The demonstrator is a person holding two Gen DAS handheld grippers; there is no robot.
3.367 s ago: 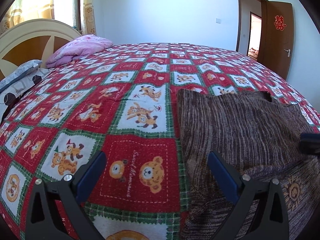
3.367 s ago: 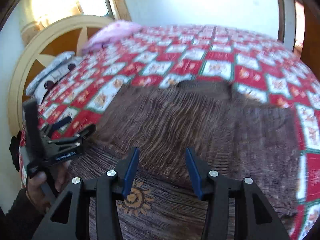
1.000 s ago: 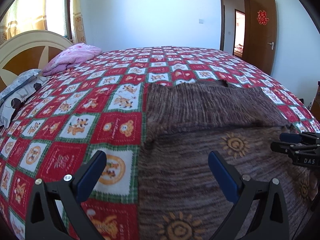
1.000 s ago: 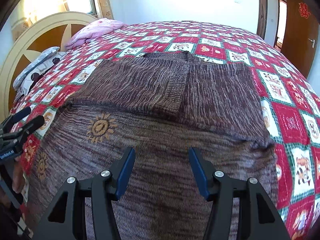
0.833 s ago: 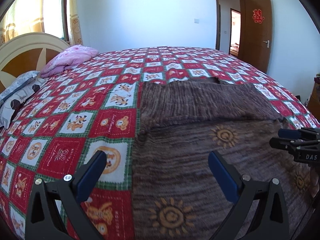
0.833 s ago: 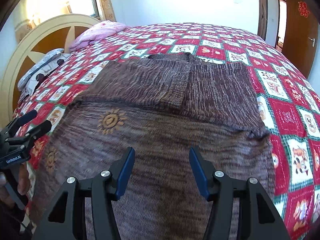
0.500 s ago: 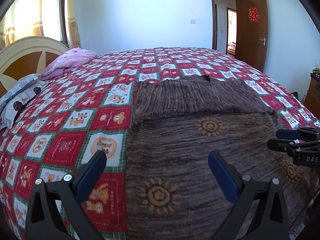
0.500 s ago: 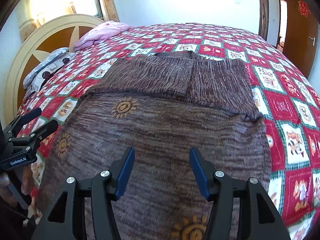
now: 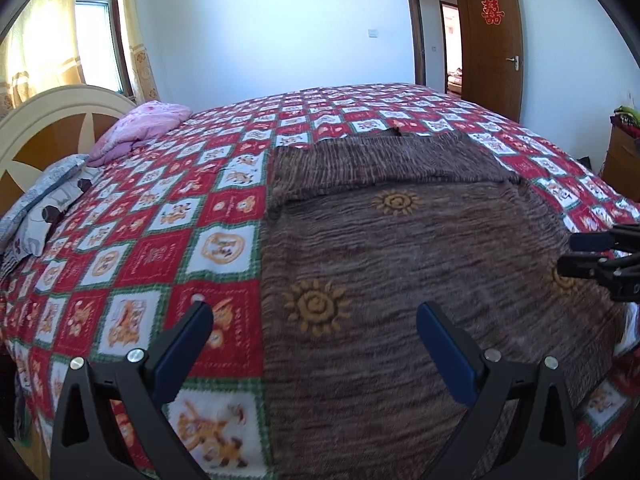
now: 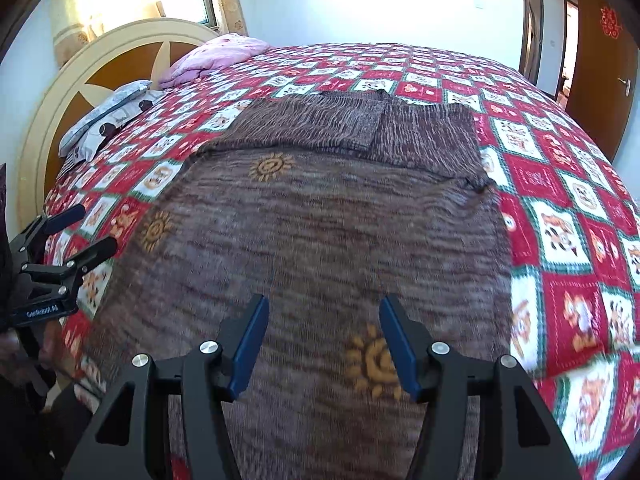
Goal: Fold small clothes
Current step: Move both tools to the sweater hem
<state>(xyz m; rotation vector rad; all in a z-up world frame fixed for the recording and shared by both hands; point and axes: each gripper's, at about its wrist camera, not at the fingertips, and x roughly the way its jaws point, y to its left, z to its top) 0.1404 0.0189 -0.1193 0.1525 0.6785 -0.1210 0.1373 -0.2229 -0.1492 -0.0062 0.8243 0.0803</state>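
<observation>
My left gripper (image 9: 312, 324) is a matte black plastic frame with triangular cut-outs at the lower corners of the frame, silver round screw heads along each arm, and two fingers (image 9: 182, 354) faced with flat blue pads. My right gripper (image 10: 320, 320) is built the same: black angular arms, four silver screws, blue pads. At the left edge of the right wrist view, white lettering marks the left gripper's black body.

Brown sweater (image 9: 400, 264), apparently orange suns.
</observation>
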